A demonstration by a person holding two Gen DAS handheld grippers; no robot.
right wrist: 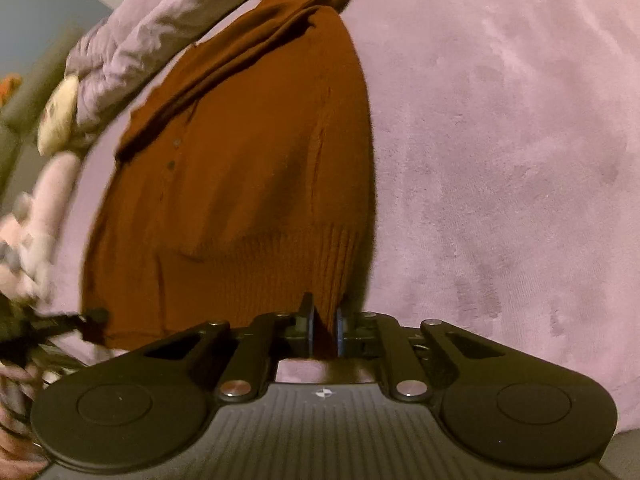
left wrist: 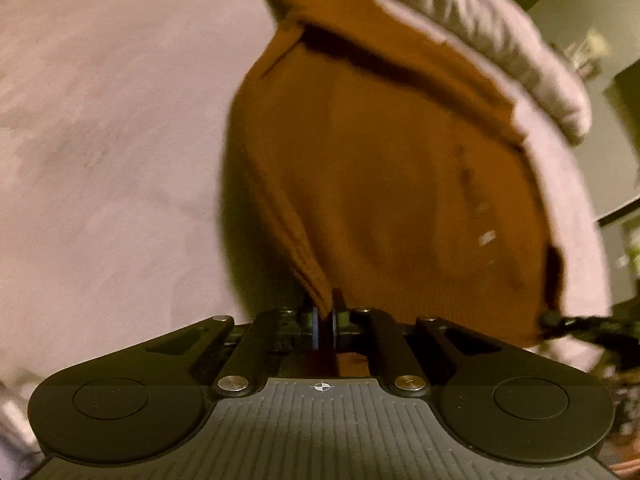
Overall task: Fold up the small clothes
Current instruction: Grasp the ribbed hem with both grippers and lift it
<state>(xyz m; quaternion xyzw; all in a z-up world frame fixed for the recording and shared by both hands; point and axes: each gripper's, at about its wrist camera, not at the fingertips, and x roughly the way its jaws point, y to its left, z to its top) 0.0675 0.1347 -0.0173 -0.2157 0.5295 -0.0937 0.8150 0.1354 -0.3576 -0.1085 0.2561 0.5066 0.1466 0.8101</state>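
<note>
- On a pink plush bed cover (right wrist: 500,140), a rust-brown knit sweater (right wrist: 248,168) lay spread out, lengthwise away from both cameras.
- At the near end of the sweater, the left claw (left wrist: 325,320) had its fingers pressed together on a bunched corner of the ribbed hem, the fabric rising in a ridge out of the pinch.
- The right claw (right wrist: 324,330) pinched the opposite hem corner, with a narrow wedge of ribbed knit caught between its blue-edged pads (right wrist: 339,332).
- Both claws held the same bottom edge, one at each corner; the other claw showed as a dark shape at the sweater's far hem corner in each view, at the right edge for the left wrist camera and the left edge for the right wrist camera.
- A row of small buttons (right wrist: 173,154) ran down the sweater's front, and a long fold or sleeve crossed its far part diagonally.
- Beyond the sweater's far end, a rumpled lilac quilt (right wrist: 160,20) lay bunched along the bed's edge.
- Beside the quilt, in the right wrist view, sat a pale cream soft object (right wrist: 60,116), too blurred to identify.
- Both views were motion-blurred, so finer knit detail could not be made out.
</note>
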